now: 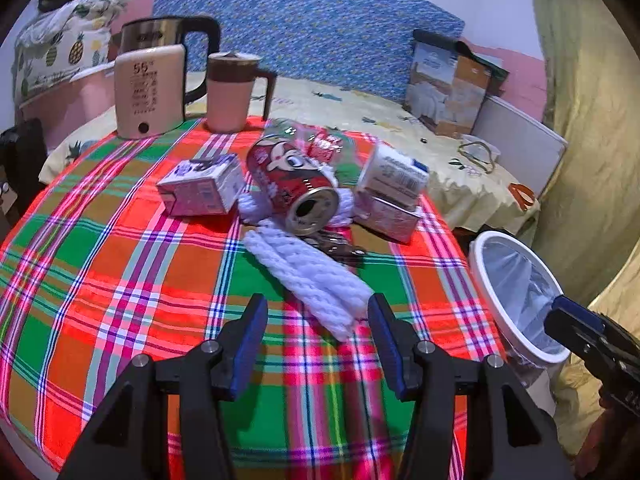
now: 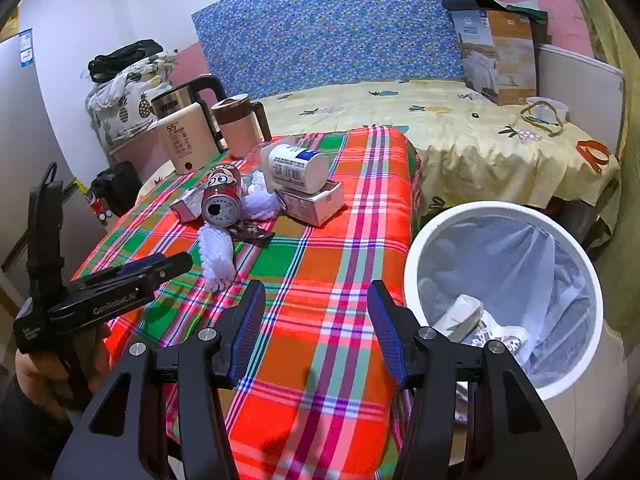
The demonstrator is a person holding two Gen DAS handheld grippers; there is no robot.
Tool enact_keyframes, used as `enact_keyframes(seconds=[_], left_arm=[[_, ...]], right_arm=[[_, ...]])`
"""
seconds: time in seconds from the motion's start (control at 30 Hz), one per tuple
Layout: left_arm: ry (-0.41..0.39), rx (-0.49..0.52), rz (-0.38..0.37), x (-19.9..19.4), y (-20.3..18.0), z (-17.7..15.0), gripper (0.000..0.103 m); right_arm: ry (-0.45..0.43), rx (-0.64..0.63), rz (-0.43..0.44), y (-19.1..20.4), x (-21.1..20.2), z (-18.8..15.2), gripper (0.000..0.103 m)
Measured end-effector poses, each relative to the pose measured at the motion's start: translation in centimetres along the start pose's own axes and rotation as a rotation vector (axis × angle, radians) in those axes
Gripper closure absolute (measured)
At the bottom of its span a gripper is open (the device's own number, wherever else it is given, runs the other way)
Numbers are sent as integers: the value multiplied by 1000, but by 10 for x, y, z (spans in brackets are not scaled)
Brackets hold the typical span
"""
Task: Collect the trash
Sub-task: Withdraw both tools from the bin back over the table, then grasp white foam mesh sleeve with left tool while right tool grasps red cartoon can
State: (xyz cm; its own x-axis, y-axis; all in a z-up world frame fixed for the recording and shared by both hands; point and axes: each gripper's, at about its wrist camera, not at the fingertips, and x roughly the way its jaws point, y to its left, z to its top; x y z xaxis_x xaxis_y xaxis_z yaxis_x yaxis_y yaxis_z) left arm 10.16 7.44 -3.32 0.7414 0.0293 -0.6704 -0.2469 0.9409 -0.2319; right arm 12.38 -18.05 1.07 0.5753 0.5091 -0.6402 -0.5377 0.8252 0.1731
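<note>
Bare plaid bench (image 2: 320,360) lies open between both tools and the trash pile. A white foam net (image 1: 308,276) reaches nearest the left tool (image 1: 318,316), with the red can (image 1: 294,184) and cartons (image 1: 202,188) crowding behind it. The bin (image 2: 412,256) stands unblocked just beside the bench's edge.

- Both views bright, evenly lit from above; colours oversaturated, the plaid cloth on the tabletop (image 1: 120,280) almost glowing orange-red.
- Cool bluish cast on white things: foam netting (image 1: 308,276), bin liner (image 2: 520,264).
- Shadows soft and short; a dark patch under the can (image 1: 296,188), faint shade below the left gripper (image 1: 318,312) and right gripper (image 2: 316,300).
- Small glare on the kettle (image 1: 150,84) and on the can's metal rim.
- Strong fisheye bend: headboard (image 2: 340,28) and bin rim (image 2: 500,208) curve; corners black with vignette.
- Centre sharp; cloth near the lower edge smeared, soft.
</note>
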Motion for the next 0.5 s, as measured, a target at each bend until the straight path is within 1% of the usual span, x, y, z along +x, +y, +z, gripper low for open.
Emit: enact_keyframes(seconds=[0.27,0.43,0.5], left_arm=[[26,-76,12,28,3,12,48],[59,-128,41,50,3,17,48],[68,-128,55,56,2,17,48]], right_arm=[[-1,-3,-4,-2,10,9,48],[6,-1,-5,-3,16,12,48],[11,0,-4,-4,20,14,48]])
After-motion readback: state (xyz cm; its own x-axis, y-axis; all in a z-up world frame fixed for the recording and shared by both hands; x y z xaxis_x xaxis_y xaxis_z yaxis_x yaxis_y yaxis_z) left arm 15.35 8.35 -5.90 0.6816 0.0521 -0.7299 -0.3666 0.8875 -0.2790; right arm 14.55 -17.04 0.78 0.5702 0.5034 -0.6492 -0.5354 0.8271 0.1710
